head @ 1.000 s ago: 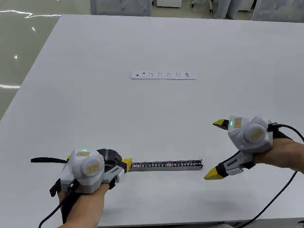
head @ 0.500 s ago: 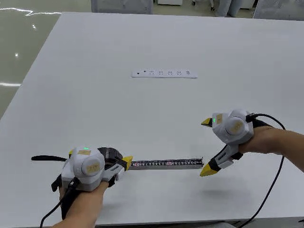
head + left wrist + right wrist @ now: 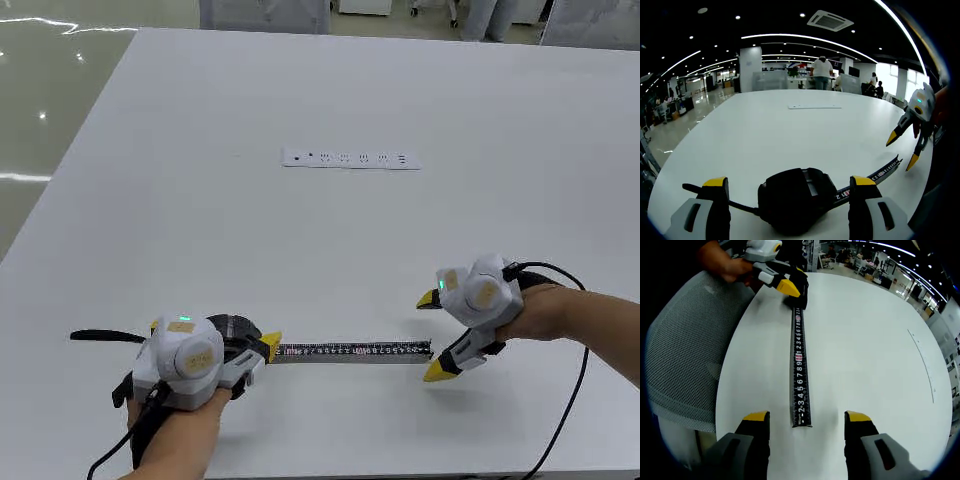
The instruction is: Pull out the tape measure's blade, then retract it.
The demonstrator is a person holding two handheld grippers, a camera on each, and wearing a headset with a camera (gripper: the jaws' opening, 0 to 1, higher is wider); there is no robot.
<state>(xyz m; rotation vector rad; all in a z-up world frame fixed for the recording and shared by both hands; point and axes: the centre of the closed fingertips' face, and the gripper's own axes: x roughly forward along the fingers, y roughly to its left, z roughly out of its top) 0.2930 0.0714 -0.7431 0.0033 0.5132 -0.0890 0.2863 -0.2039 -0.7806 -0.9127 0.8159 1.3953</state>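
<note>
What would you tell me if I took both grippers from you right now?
Left gripper: open, jaws on either side of the black tape measure case, small gaps showing.
Right gripper: open, jaws apart around the free end of the blade, not pinching it.
Things: the case sits at the near left of the white table; the blade lies flat, stretching right from the case.
Done: the blade is pulled out.
To do: retract it, probably guiding the end back so it doesn't snap.

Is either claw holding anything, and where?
Nothing looks clamped: left gripper straddles the tape measure case with gaps; right gripper open around the blade tip.
</note>
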